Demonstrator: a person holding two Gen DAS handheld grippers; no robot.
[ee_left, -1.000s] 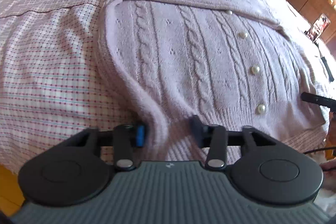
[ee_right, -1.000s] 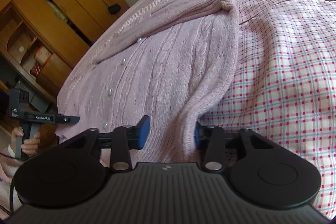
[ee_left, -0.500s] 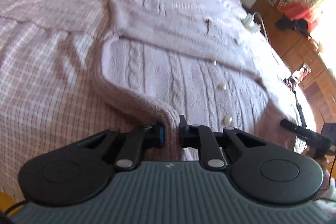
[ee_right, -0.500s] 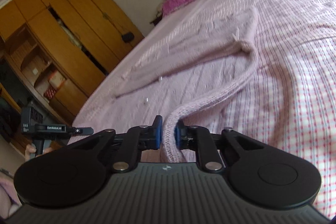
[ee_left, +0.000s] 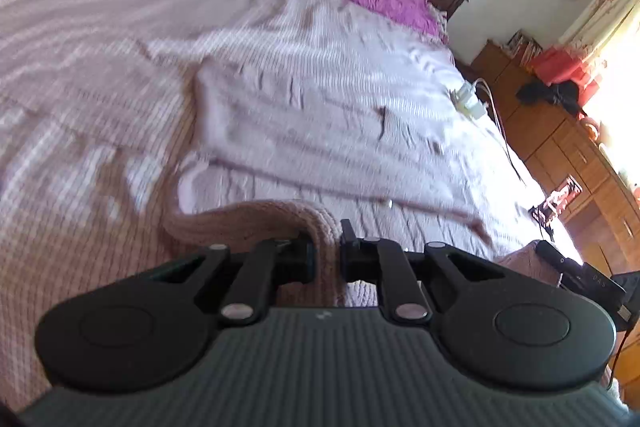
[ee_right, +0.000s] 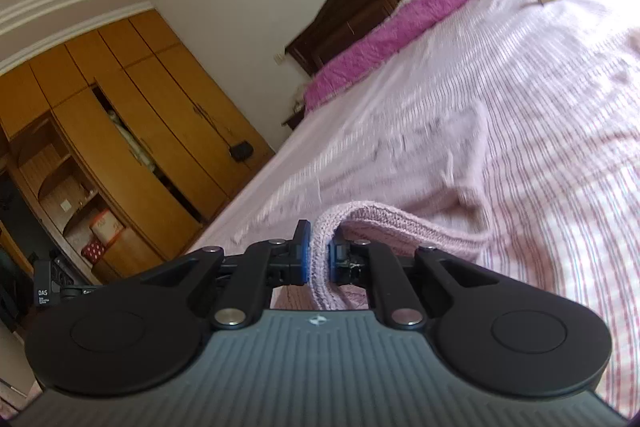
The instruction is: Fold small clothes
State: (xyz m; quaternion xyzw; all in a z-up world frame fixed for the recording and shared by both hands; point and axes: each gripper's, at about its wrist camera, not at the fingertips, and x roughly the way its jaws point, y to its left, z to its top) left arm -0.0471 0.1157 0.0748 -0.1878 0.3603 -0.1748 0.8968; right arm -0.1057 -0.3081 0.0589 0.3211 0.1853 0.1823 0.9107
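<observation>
A checked pink bedspread [ee_left: 100,131] fills both views, with a wardrobe [ee_right: 120,131] at nine o'clock in the right view. The pale knitted cardigan [ee_left: 320,131] lies mid-bed. At six o'clock the left gripper [ee_left: 326,247] and right gripper [ee_right: 318,255] each pinch its raised hem tightly.

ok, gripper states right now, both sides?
Left gripper: shut on the hem of the pink knit cardigan.
Right gripper: shut on the same cardigan's hem.

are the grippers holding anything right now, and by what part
Both hold the pink knitted cardigan by its ribbed bottom hem: the left gripper pinches one corner of it, the right gripper the other, jaws shut on the knit.
</observation>
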